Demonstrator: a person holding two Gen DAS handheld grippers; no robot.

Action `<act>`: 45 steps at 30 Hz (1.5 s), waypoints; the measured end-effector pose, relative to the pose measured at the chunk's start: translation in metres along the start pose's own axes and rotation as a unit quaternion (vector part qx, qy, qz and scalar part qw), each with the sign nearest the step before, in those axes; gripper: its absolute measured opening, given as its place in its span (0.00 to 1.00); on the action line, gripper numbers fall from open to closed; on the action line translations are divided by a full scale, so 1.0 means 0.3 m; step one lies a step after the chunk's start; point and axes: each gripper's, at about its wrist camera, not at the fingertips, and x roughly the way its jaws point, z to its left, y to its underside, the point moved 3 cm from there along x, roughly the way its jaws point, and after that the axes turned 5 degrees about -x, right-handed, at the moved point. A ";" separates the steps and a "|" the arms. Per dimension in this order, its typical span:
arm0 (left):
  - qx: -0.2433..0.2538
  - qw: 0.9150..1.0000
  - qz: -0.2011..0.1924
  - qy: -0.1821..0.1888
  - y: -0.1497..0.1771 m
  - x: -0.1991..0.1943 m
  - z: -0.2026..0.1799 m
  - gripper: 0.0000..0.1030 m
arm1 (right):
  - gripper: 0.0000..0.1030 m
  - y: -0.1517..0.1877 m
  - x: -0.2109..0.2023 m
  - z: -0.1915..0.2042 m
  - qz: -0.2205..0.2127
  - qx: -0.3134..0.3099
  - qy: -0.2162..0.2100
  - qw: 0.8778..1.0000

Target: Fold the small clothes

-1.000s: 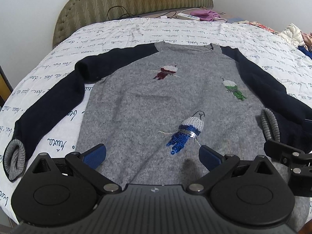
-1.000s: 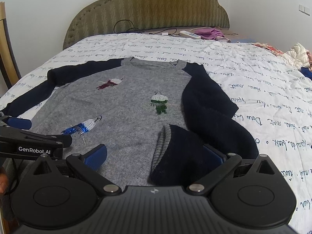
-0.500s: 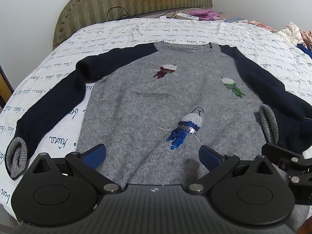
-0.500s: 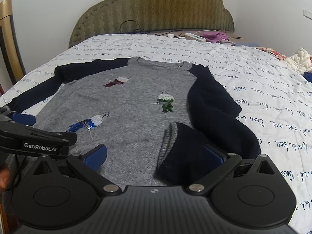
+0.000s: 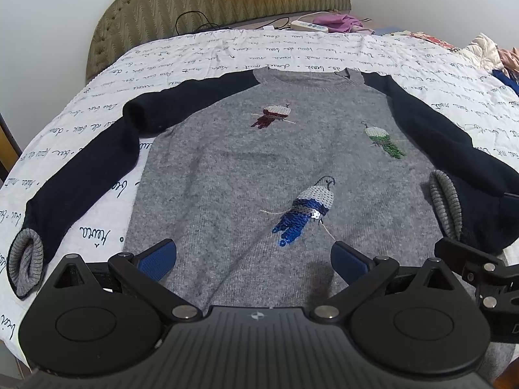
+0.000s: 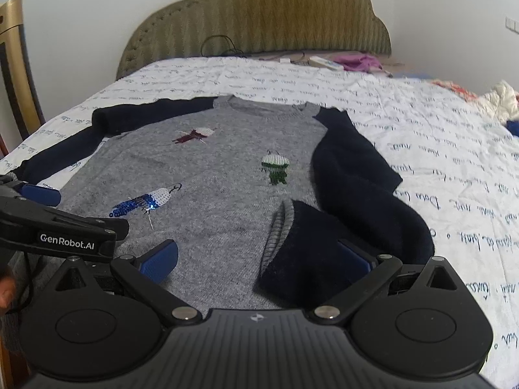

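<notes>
A grey sweater [image 5: 233,175] with navy sleeves and sequin birds lies face up on the bed, hem toward me. Its left sleeve [image 5: 81,175] stretches out straight and ends in a grey cuff [image 5: 26,259]. The right sleeve [image 6: 353,178] is folded back on itself, so its grey cuff [image 6: 279,230] rests on the body near the hem. My left gripper [image 5: 253,259] hovers open over the hem with nothing between its fingers. My right gripper [image 6: 256,259] is open too; the folded sleeve end lies loose by its right finger [image 6: 355,257].
The bed has a white quilt [image 6: 438,168] printed with script and an olive padded headboard [image 6: 259,19]. A power strip [image 5: 308,26] and purple cloth [image 5: 337,19] sit at the head. More clothes [image 5: 486,52] are piled at the far right. A wooden chair [image 6: 16,64] stands at the left.
Both grippers have drifted only slightly above the hem. The sweater and its folded right sleeve lie as before, and both jaws stay wide.
</notes>
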 end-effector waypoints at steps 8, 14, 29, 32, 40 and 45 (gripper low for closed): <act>0.004 1.000 0.000 0.001 0.002 0.010 -0.014 1.00 | 1.00 0.035 0.053 -0.031 -0.006 -0.036 0.063 0.997; 0.010 1.000 0.001 0.003 0.003 0.020 -0.028 1.00 | 0.95 0.071 0.098 -0.025 0.003 -0.065 0.084 0.994; 0.017 1.000 0.001 0.020 -0.008 0.030 -0.062 1.00 | 1.00 0.052 -0.117 -0.424 -0.129 0.031 0.414 0.901; 0.029 0.999 -0.003 0.028 -0.014 0.027 -0.093 1.00 | 1.00 0.066 -0.116 -0.418 -0.158 0.068 0.235 0.957; 0.040 0.999 -0.005 0.028 -0.016 0.024 -0.114 1.00 | 1.00 0.064 -0.079 -0.349 -0.126 0.066 0.099 0.985; 0.035 0.999 -0.004 0.028 -0.016 0.030 -0.115 0.99 | 1.00 0.031 -0.115 -0.251 -0.152 0.026 0.081 0.985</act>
